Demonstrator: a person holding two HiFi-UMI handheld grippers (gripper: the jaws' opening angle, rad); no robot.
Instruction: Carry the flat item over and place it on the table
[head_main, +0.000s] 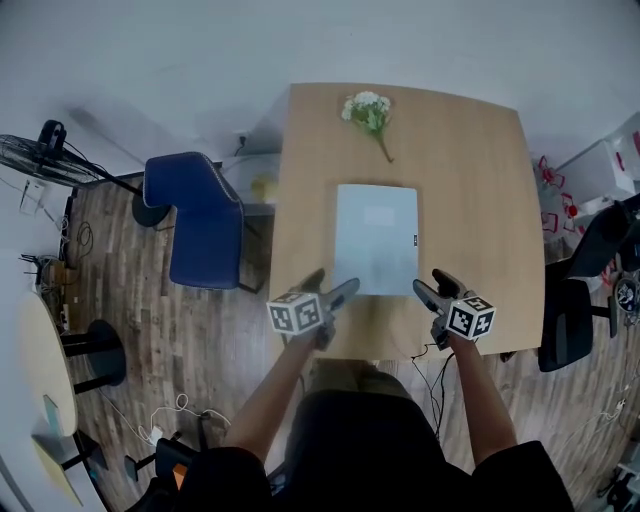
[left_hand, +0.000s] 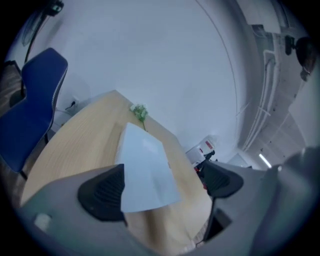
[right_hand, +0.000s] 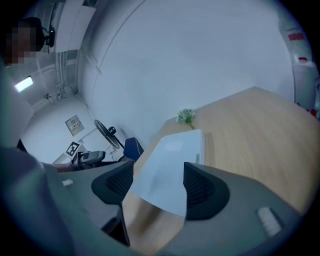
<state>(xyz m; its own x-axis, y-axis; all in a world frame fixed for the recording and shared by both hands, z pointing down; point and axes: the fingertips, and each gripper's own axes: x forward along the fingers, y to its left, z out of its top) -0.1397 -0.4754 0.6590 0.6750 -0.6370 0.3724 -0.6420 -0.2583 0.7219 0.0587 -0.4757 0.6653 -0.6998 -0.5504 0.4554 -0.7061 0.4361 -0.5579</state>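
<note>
A flat pale blue item (head_main: 376, 238) lies on the wooden table (head_main: 480, 180), its near edge close to the front of the table. My left gripper (head_main: 330, 285) hovers just off the item's near left corner with its jaws spread wide. My right gripper (head_main: 437, 287) sits off the near right corner, its jaws apart but less wide. In the left gripper view the item (left_hand: 147, 170) shows between the two pads of the gripper (left_hand: 162, 186), untouched. In the right gripper view the item's (right_hand: 167, 170) near corner lies in the gap of the gripper (right_hand: 157, 185); neither pad presses on it.
A small bunch of white flowers (head_main: 368, 112) lies at the table's far side. A blue chair (head_main: 200, 220) stands at the left of the table, a black office chair (head_main: 570, 320) at the right. A fan (head_main: 40, 155) and a round side table (head_main: 40, 360) stand further left.
</note>
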